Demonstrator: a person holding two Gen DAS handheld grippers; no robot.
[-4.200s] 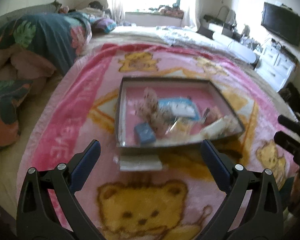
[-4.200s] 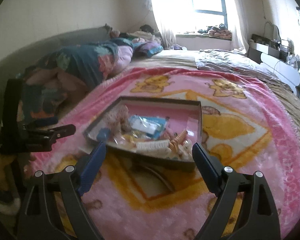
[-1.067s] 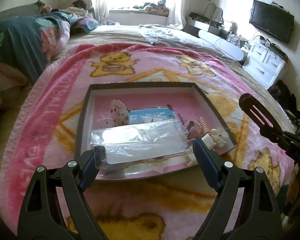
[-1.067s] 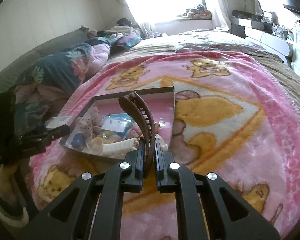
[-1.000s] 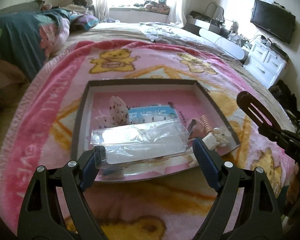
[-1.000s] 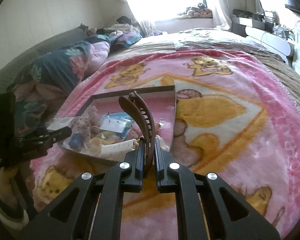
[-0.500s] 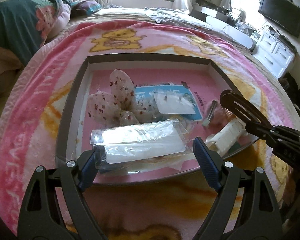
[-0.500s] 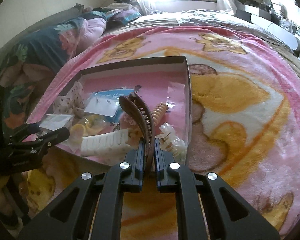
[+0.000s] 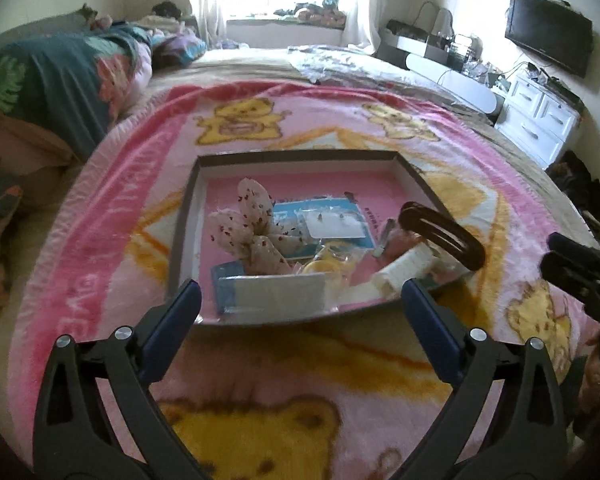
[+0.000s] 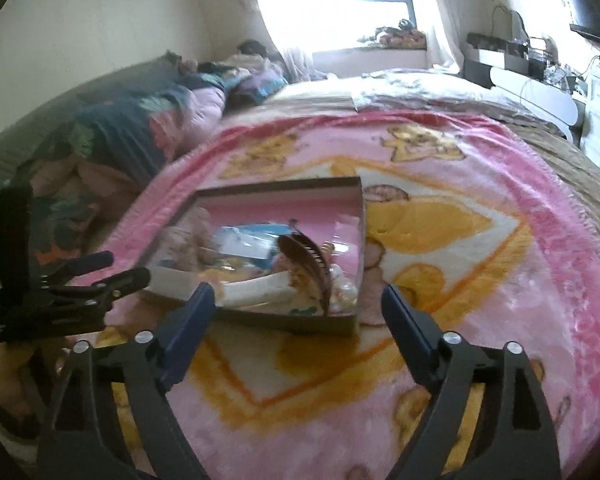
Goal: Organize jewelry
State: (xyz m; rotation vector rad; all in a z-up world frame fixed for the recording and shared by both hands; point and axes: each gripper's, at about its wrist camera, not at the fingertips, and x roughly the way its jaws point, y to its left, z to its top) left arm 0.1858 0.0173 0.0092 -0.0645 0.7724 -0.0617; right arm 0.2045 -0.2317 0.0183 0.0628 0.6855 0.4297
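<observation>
Both grippers hang empty over the blanket (image 9: 112, 264), just short of the box's (image 9: 184, 232) near wall. Left gripper (image 9: 300, 312): jaws wide open, nothing between them. Right gripper (image 10: 300, 312): jaws wide open too, nothing held.

Jewelry sits piled in the box, toward its near half. Brown hair clip (image 9: 444, 232) stands on edge at the box's near right corner, leaning on the white comb (image 9: 404, 270). Clear packet (image 9: 276, 294) lies flat against the box's near wall. Floral bow (image 9: 256, 232) is at box centre-left, blue card (image 9: 320, 220) just behind it, yellow ring (image 9: 320, 268) between bow and comb.

Step, as I read it: drop-off into the box looks finished for these pieces; next would be fetching another loose item or tidying the pile. No loose jewelry shows on the blanket around the box, so the task may be near its end, cannot say for sure.

Next move needs: if tidying, the clip is the one to lay flat, it looks tippy and pokes above the box's rim. Come in from above, not across the rim.

Room: far half of the box floor is bare pink. Blanket right of the box is open. The grippers are near each other at the box's near side, so watch for crossing.
</observation>
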